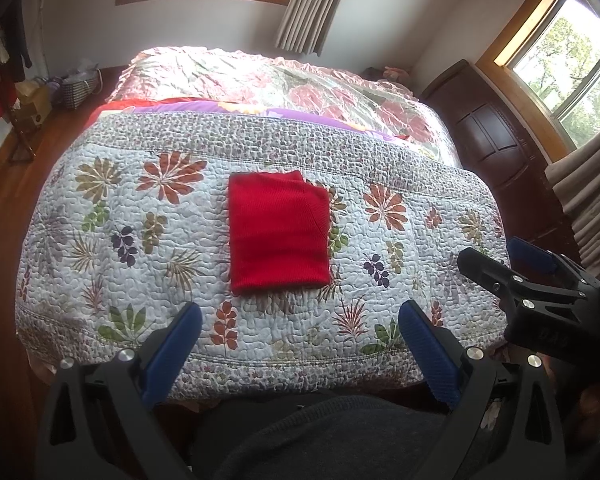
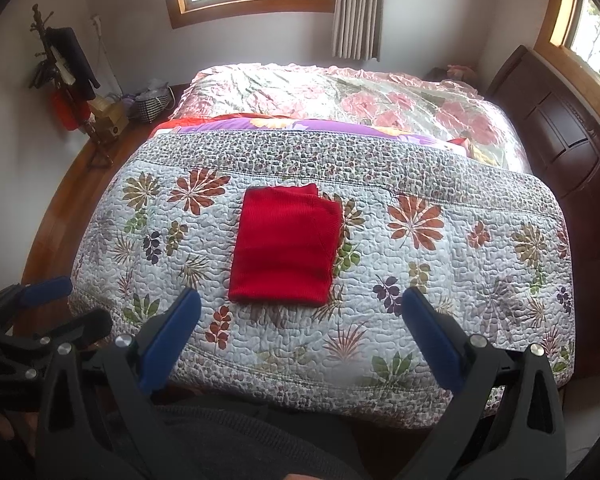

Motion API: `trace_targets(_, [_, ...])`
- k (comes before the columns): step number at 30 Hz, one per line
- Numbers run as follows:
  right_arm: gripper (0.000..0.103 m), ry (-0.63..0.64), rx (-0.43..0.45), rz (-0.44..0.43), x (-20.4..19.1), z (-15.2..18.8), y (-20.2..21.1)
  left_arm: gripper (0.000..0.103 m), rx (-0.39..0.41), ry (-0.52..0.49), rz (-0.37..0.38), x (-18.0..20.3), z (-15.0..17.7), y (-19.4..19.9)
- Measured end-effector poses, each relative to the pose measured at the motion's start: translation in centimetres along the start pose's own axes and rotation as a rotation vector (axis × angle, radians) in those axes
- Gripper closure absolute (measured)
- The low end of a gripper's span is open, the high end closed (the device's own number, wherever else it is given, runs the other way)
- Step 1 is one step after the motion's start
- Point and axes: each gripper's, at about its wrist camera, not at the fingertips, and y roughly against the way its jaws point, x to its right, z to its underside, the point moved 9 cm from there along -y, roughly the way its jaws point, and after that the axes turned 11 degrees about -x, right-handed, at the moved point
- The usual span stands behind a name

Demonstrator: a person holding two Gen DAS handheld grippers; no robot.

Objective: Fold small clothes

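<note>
A red knit garment (image 1: 278, 232) (image 2: 286, 242) lies folded into a neat rectangle on the floral quilt (image 1: 140, 216) (image 2: 440, 264) near the foot of the bed. My left gripper (image 1: 300, 316) is held back over the quilt's near edge, open, its blue pads wide apart and holding nothing. My right gripper (image 2: 300, 304) hovers the same way just short of the garment, open and empty. The right gripper (image 1: 496, 256) also shows at the right of the left wrist view, and the left gripper (image 2: 60, 304) at the lower left of the right wrist view.
A pink flowered cover (image 1: 284, 80) and a purple sheet (image 1: 300, 114) lie beyond the quilt. A dark wooden headboard (image 2: 560, 148) stands at the right. A coat stand (image 2: 60, 68) and a basket (image 2: 152, 106) sit on the wood floor at the left. Grey clothing (image 1: 320, 436) fills the bottom.
</note>
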Motion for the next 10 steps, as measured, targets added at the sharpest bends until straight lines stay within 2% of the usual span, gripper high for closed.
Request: trace_targets(10, [0.003, 0.005, -0.011, 0.0, 0.82, -0.43, -0.36, 0.004, 0.005, 0.003, -0.008, 0.07, -0.06, -0.04])
